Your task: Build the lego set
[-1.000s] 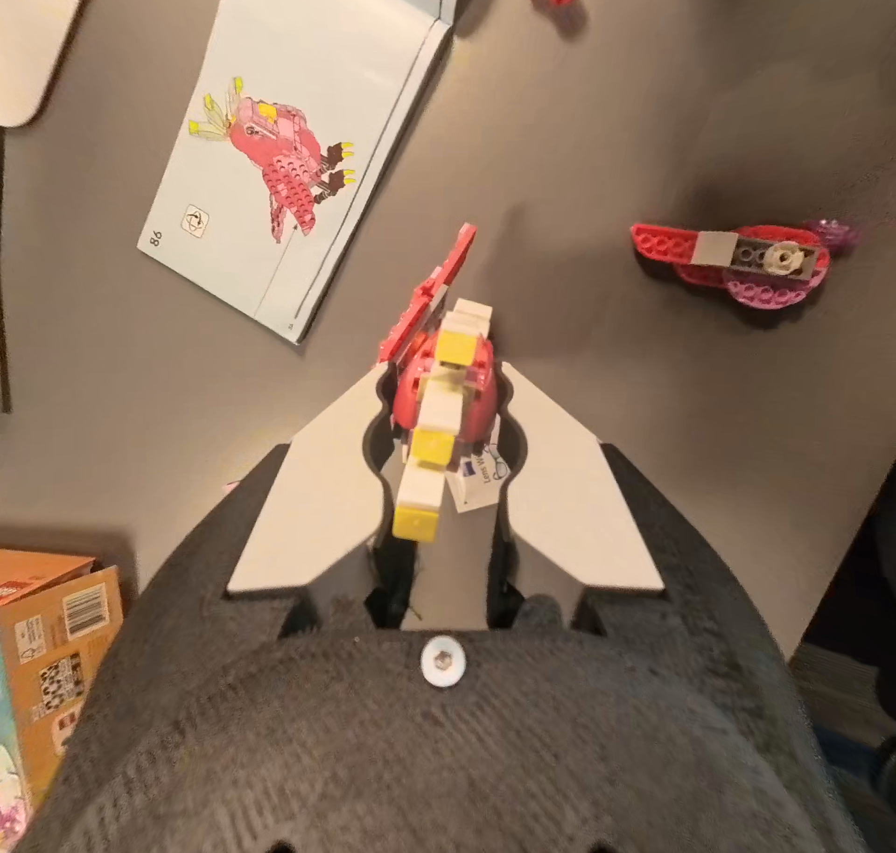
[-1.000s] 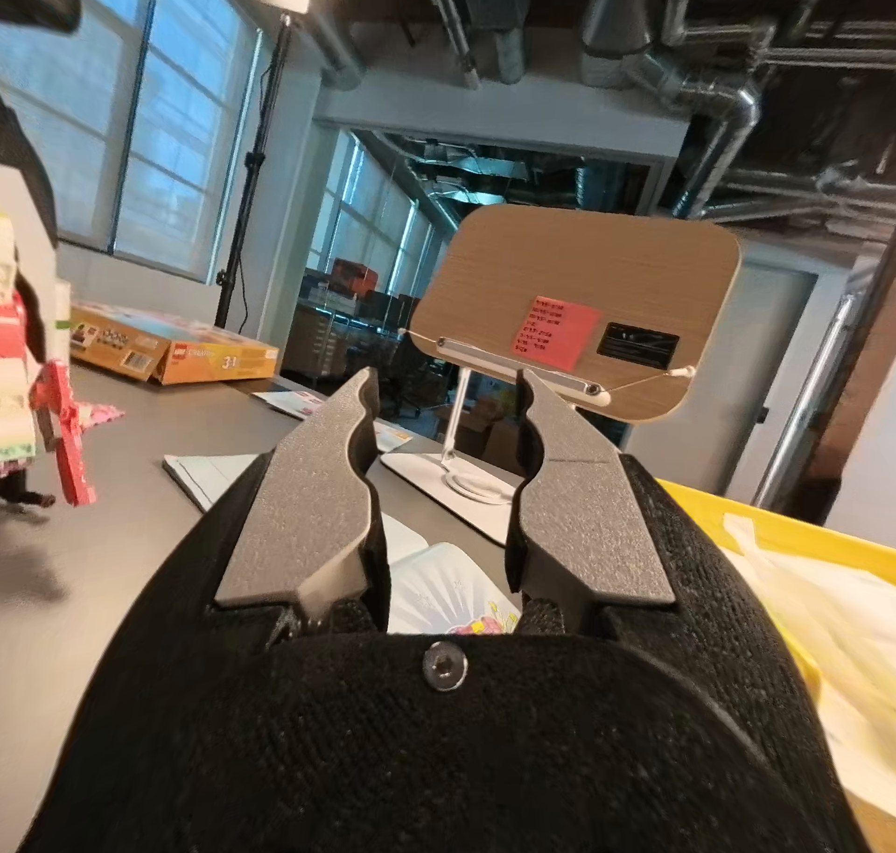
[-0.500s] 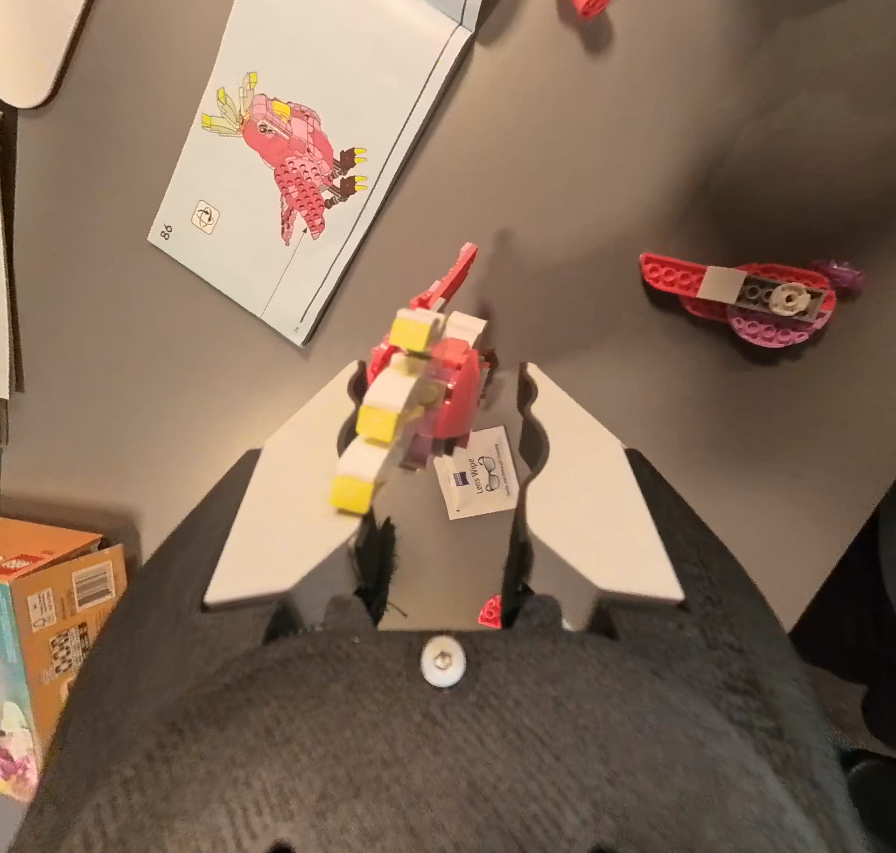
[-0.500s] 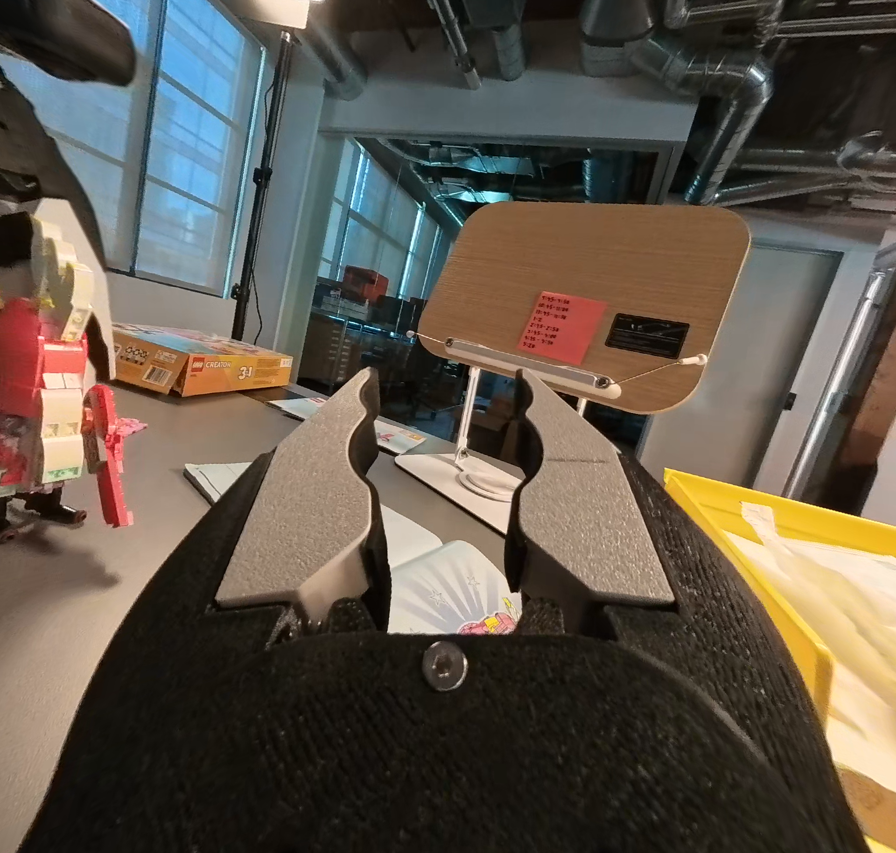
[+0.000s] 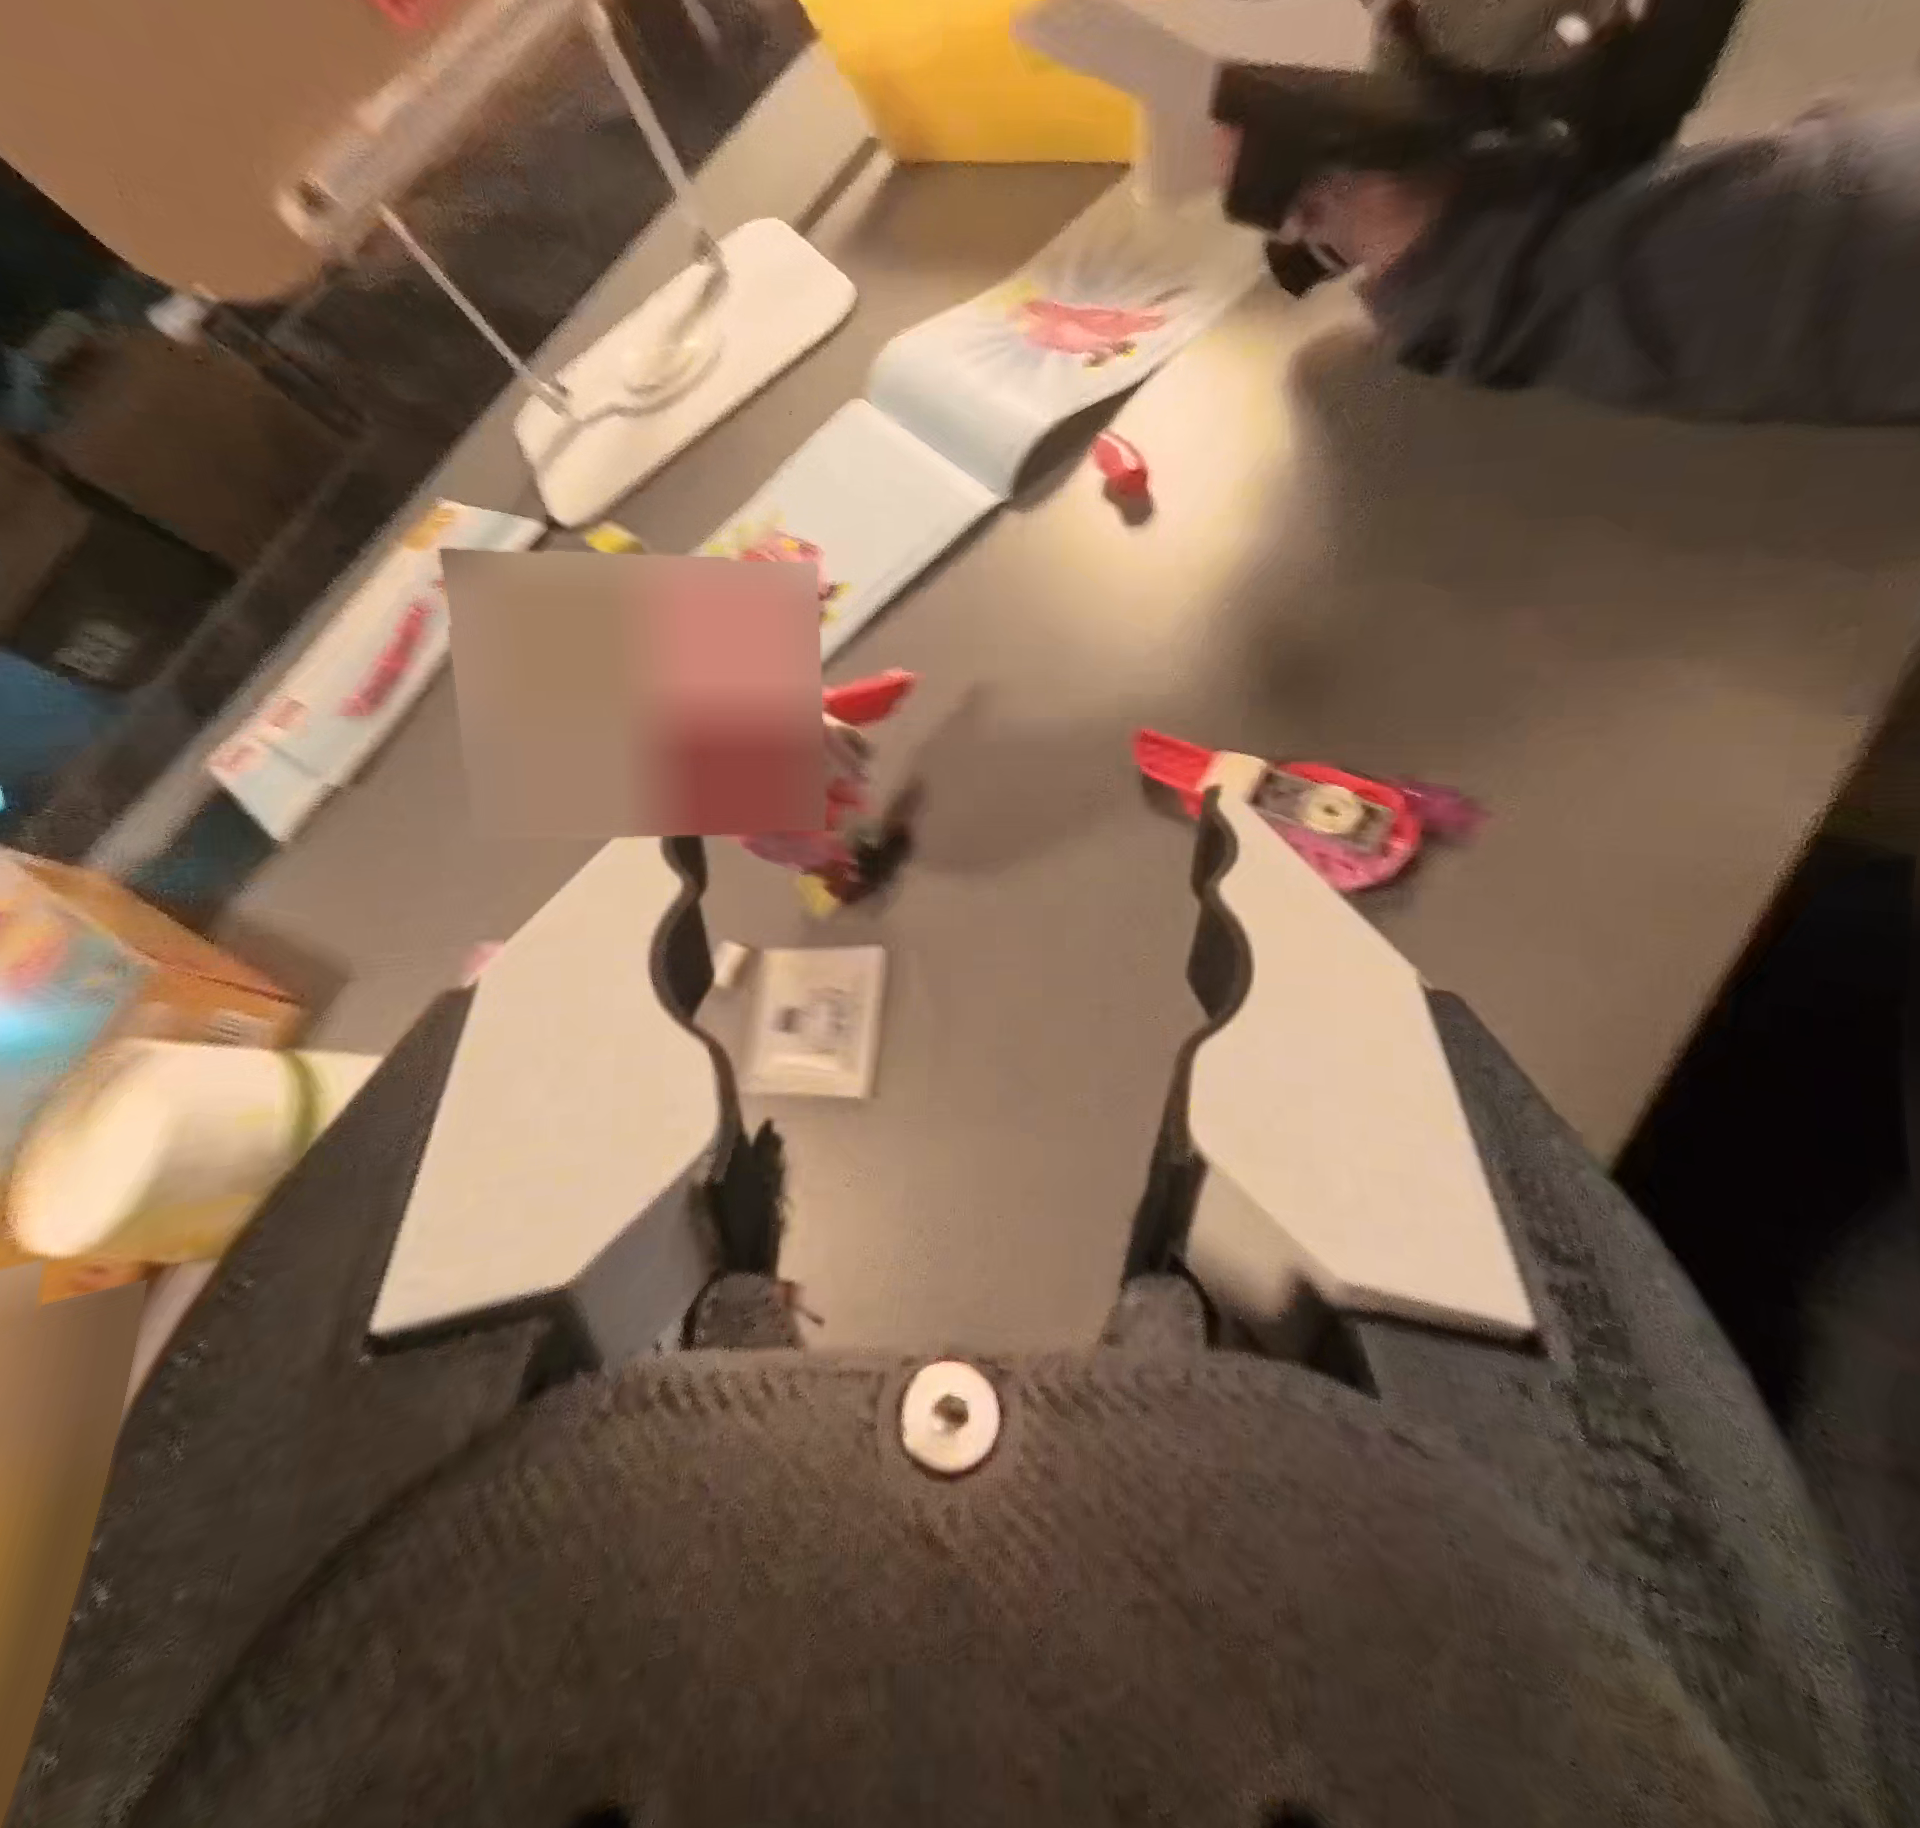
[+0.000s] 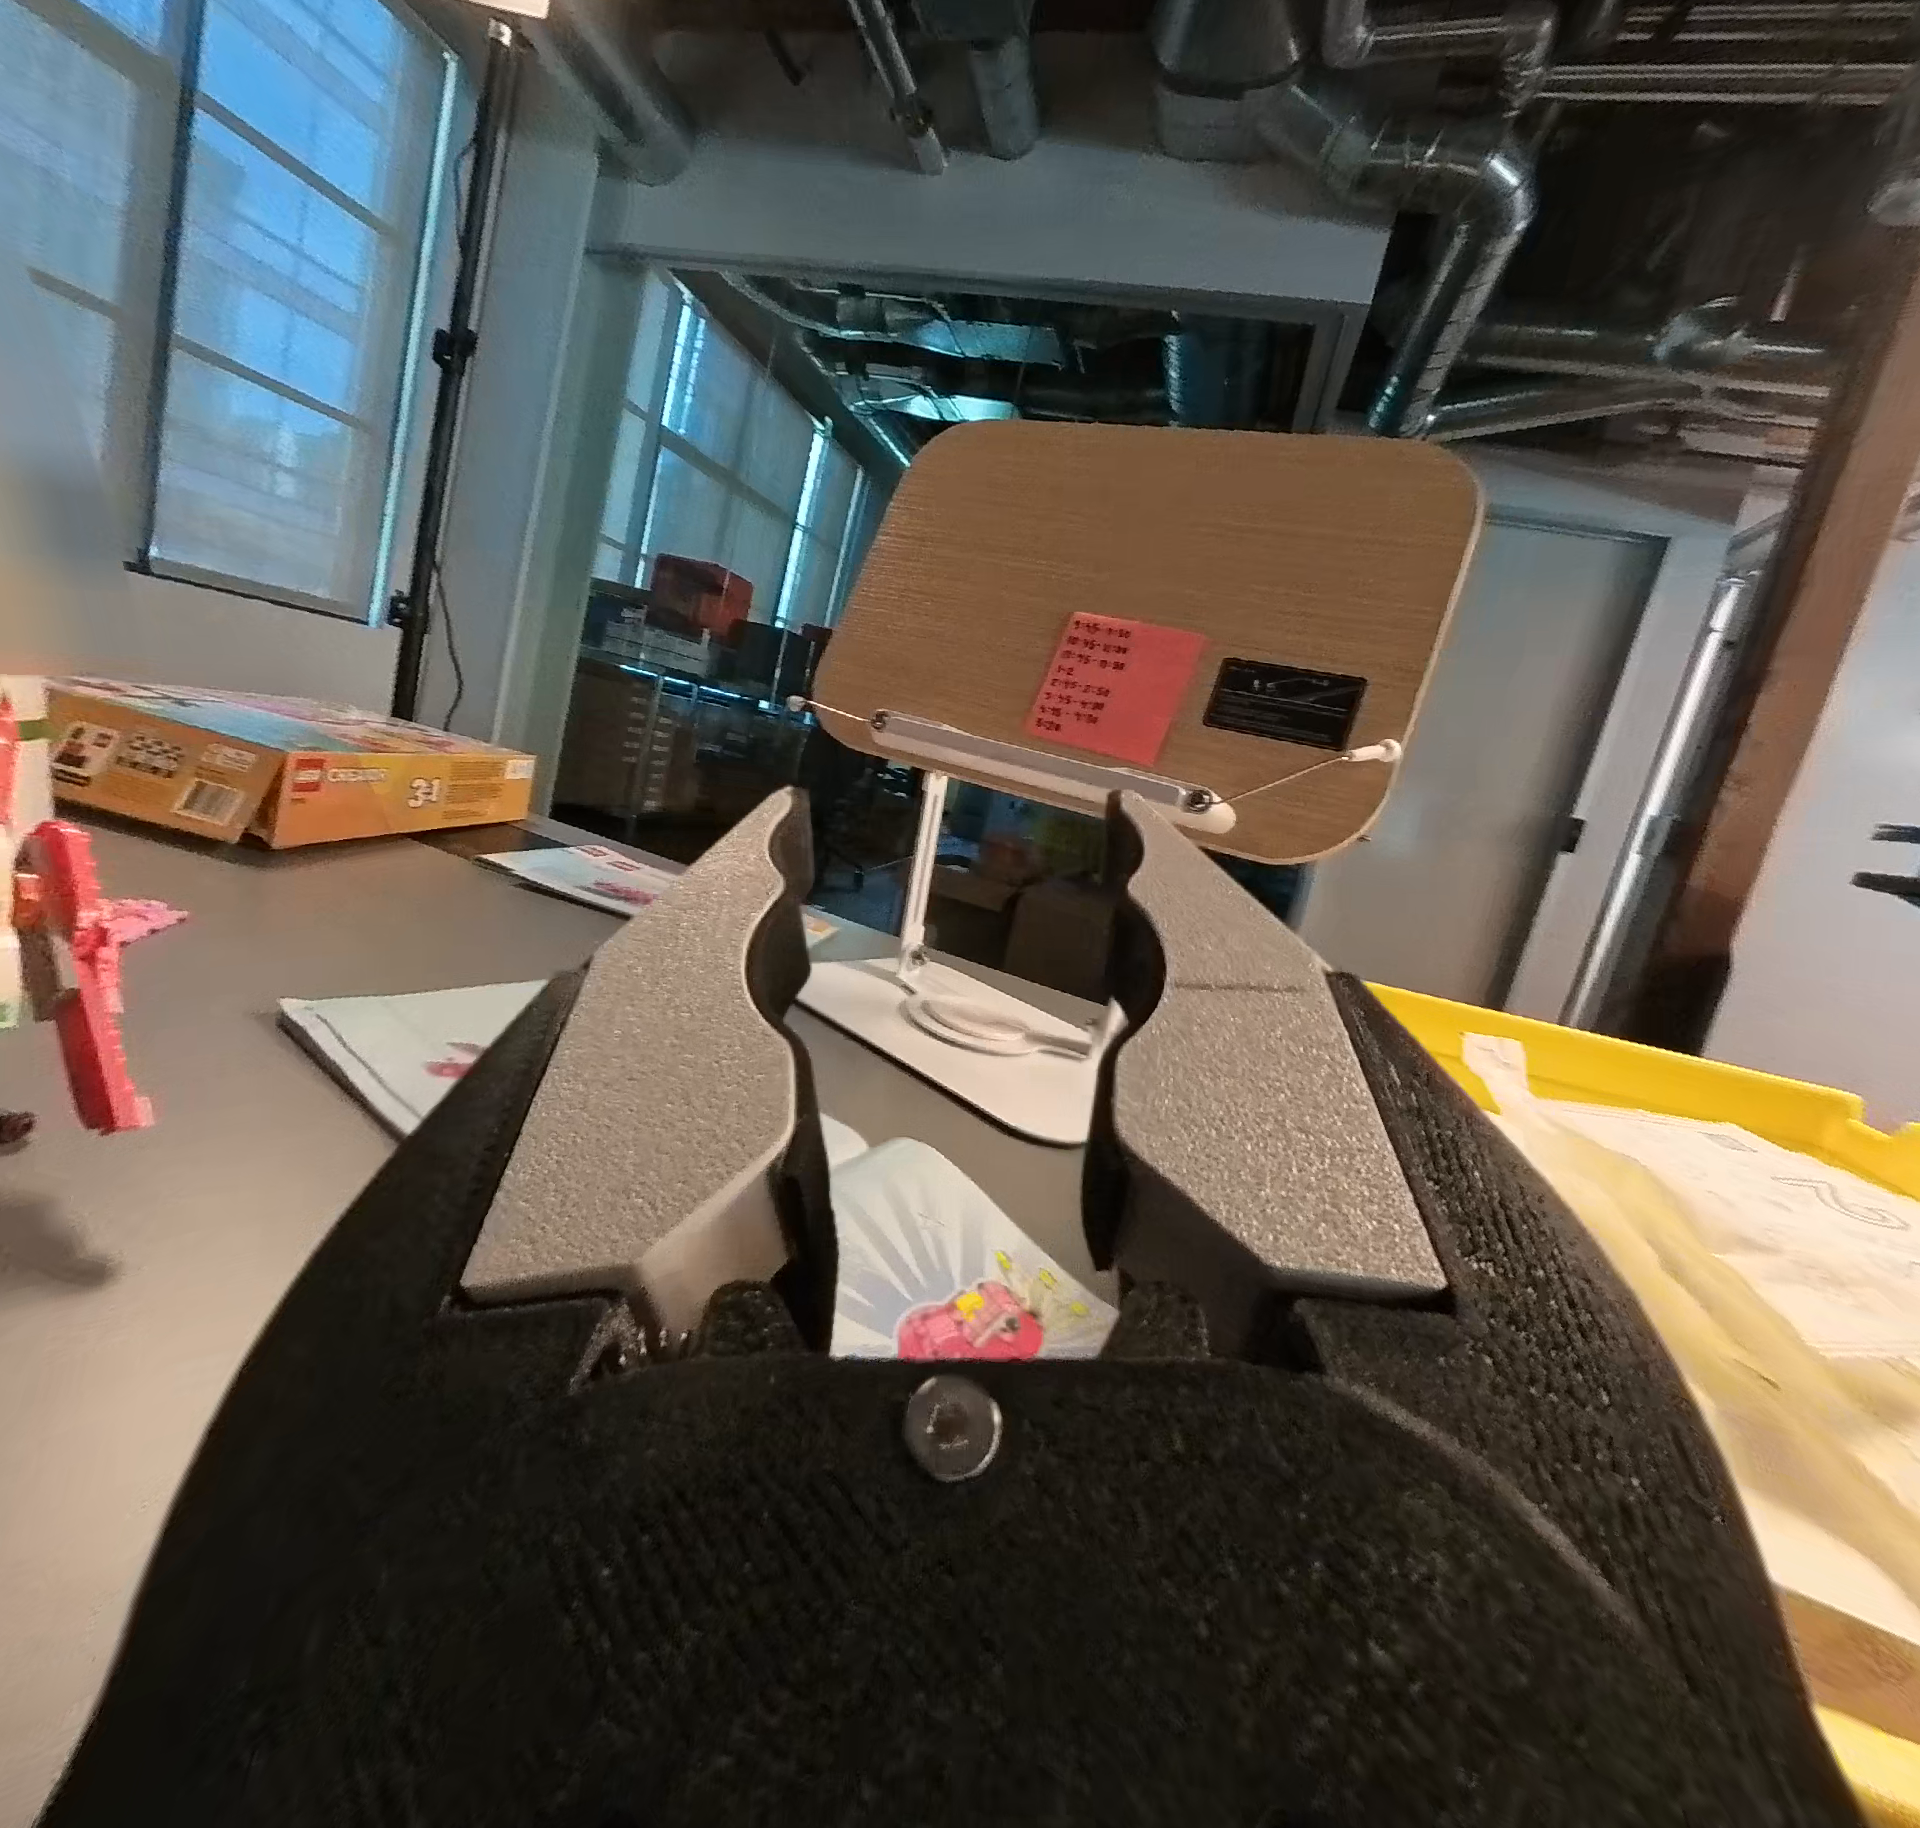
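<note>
While the left gripper (image 5: 945, 843) gapes wide over a white packet (image 5: 821, 1020) at centre frame, the right gripper (image 6: 951, 812) hangs half-spread, pinching nothing

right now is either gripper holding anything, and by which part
Nothing is held. The left gripper is wide open over the table, the brick bird beyond its fingertips; the right gripper is open on air.

Wooden bookstand (image 6: 1148, 625), yellow bin (image 6: 1662, 1082)
</note>
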The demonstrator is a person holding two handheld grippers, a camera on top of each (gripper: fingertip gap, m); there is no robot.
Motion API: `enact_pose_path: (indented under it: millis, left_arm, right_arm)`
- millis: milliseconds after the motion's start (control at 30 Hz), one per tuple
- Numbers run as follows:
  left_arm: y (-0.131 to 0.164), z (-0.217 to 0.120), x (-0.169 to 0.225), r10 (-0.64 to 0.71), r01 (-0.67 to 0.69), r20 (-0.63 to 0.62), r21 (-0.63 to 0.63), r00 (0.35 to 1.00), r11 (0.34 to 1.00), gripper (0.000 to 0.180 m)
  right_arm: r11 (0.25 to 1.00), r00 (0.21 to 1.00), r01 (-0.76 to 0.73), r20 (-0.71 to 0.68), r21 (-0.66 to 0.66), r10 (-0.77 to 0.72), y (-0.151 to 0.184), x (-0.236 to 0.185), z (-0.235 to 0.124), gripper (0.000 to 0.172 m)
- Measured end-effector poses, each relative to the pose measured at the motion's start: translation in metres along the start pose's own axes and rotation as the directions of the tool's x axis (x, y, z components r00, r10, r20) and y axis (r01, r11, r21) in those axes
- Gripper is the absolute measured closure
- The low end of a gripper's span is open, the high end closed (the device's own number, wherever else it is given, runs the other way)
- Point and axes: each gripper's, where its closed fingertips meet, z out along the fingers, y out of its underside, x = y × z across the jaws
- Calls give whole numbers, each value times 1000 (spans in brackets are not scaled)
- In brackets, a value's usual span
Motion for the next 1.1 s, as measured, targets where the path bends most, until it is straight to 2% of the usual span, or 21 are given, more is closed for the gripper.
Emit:
enact_pose_path:
  millis: [100,200,267,367,567,633,667,700,800,867,1000,1033,1100]
  left_arm:
    - [26,10,31,-96,96,-6,-11,995,995,96]
    - [38,25,68,-248,248,-108,-10,963,969,103]
    - [45,36,90,-245,241,-157,-45,957,969,105]
    - [52,53,101,-147,136,-131,-85,980,987,109]
    - [61,80,94,-105,91,-70,-176,992,980,110]
    - [68,77,67,-78,90,66,-198,995,976,129]
    - [71,74,56,-64,86,110,-203,992,975,132]
    - [73,72,52,-81,100,103,-198,991,975,132]
    - [70,71,58,-199,193,-22,-161,980,968,124]
    - [66,71,59,-202,191,-64,-138,977,972,120]
    - [67,81,42,-153,151,-1,-148,988,977,119]
    - [69,85,37,-193,191,3,-157,981,969,116]
    - [67,94,37,-293,281,-67,-149,954,948,110]
  right_arm:
    - [1000,999,-12,-47,-8,11,2,12,-3,118]
    - [1000,997,-16,-74,-13,15,3,18,-5,118]
    - [1000,997,-10,-79,-19,9,3,19,-6,118]
    - [1000,997,3,-80,-23,-5,3,19,-8,119]
    - [1000,997,3,-71,-27,-5,3,17,-9,119]
    - [1000,998,0,-68,-29,-2,3,17,-9,120]
    - [1000,998,-1,-65,-30,-1,4,17,-9,120]
    - [1000,998,-3,-61,-31,1,4,16,-8,121]
    - [999,999,-2,-45,-35,0,5,13,-7,122]
    - [999,999,1,-38,-37,-3,6,11,-7,122]
    - [999,1000,-3,-29,-40,2,6,10,-6,124]
    - [999,1000,-5,-29,-42,3,7,10,-6,124]
    - [999,1000,-8,-29,-43,6,7,10,-6,124]
